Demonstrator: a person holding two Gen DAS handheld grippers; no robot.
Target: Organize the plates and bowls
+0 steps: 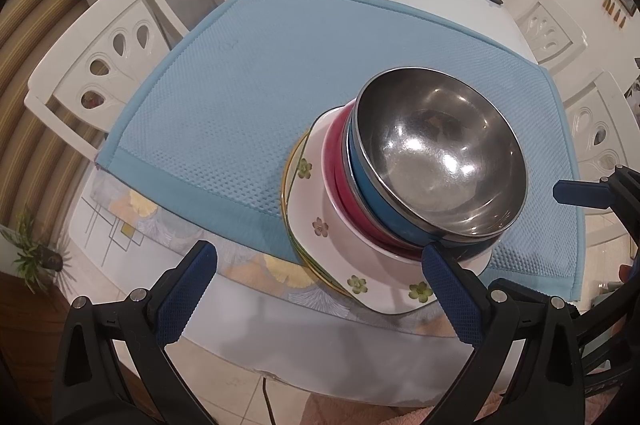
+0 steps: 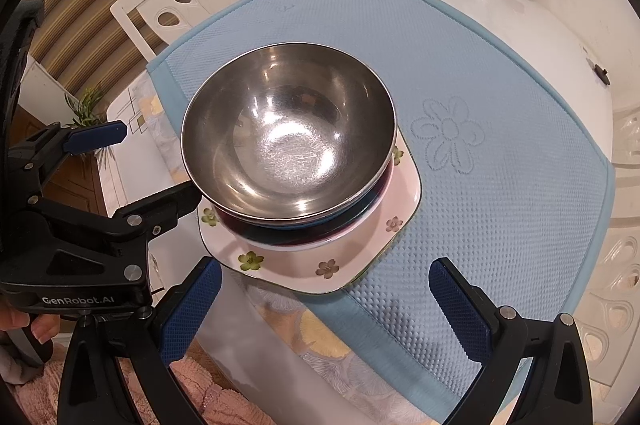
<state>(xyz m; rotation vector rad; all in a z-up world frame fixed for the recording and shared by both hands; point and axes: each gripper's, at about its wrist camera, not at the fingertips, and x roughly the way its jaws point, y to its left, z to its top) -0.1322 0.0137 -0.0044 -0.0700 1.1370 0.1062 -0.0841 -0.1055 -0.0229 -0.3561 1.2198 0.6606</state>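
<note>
Steel bowl (image 2: pixel 288 137), empty, nests atop blue bowl (image 1: pixel 372 185) and red bowl (image 1: pixel 338 161) on floral square plate (image 2: pixel 320 265), blue mat (image 2: pixel 500 185), desk. Left tool (image 1: pixel 320 289) and right tool (image 2: pixel 326 309) gape wide, holding nothing.

"GenRobot.AI" in white, on left gripper (image 2: pixel 156 161) body

Bright even indoor light, glare spots inside steel bowl (image 1: pixel 440 161); sharp focus, strong fisheye bending, black vignetted corners
</note>
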